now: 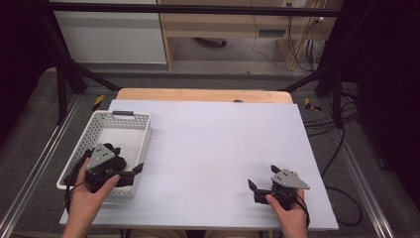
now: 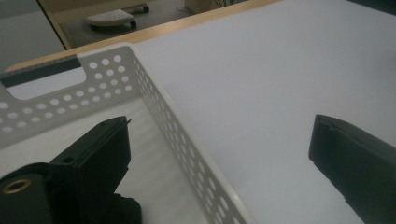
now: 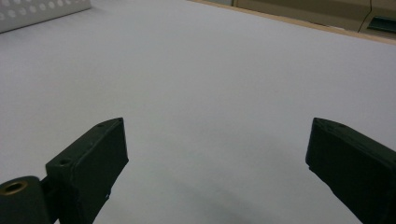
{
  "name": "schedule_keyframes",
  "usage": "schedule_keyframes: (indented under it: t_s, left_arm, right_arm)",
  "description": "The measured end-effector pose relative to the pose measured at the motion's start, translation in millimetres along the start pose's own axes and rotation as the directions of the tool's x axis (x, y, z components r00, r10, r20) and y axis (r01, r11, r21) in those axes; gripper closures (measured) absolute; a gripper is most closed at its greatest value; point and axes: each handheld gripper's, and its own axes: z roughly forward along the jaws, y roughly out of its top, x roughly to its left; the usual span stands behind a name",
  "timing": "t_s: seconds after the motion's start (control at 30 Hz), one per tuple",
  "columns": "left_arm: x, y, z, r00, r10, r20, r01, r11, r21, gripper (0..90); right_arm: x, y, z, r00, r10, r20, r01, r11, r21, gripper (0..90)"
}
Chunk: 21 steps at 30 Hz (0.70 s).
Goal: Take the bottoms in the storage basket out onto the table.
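Observation:
A white perforated basket (image 1: 144, 130) stands at the table's left side, and I see nothing in it. My left gripper (image 1: 128, 159) hangs over its near right corner, open and holding nothing. In the left gripper view the left gripper (image 2: 220, 120) straddles the basket's right wall (image 2: 154, 88): one jaw is inside, the other over the white table sheet (image 2: 280, 60). My right gripper (image 1: 262, 177) rests low near the front right of the sheet, open and holding nothing. In the right gripper view the right gripper (image 3: 217, 122) faces bare sheet, with the basket (image 3: 37, 9) at the far top left.
The white sheet (image 1: 223, 144) covers a wooden table whose far edge (image 1: 198, 94) shows behind it. Black frame posts (image 1: 62, 94) stand at both back corners. Cables (image 1: 341, 148) trail on the floor to the right. A pale cabinet (image 1: 109, 34) stands beyond the table.

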Motion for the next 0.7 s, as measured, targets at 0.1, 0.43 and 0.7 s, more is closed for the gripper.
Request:
schedule_keyframes:
  t_s: [0.1, 0.43, 0.7]
  left_arm:
    - [7.7, 6.7, -1.3, 0.9977, 0.064, -0.025, -0.062, 0.9954, 0.073, 7.1]
    - [34.3, 13.7, 1.1, 0.9954, 0.083, -0.047, -0.073, 0.9824, 0.172, 7.1]
    - [52.4, 21.2, 0.5, 0.9953, 0.082, -0.052, -0.069, 0.9716, 0.226, 8.1]
  right_arm:
    - [1.4, -0.3, 1.1, 1.0000, -0.006, -0.004, 0.006, 1.000, 0.013, 5.8]
    - [-1.0, -0.8, 4.6, 0.9997, 0.013, 0.019, -0.013, 1.000, 0.025, 6.3]
    - [1.8, -0.9, 3.5, 0.9996, 0.006, 0.028, -0.006, 1.000, 0.018, 7.3]
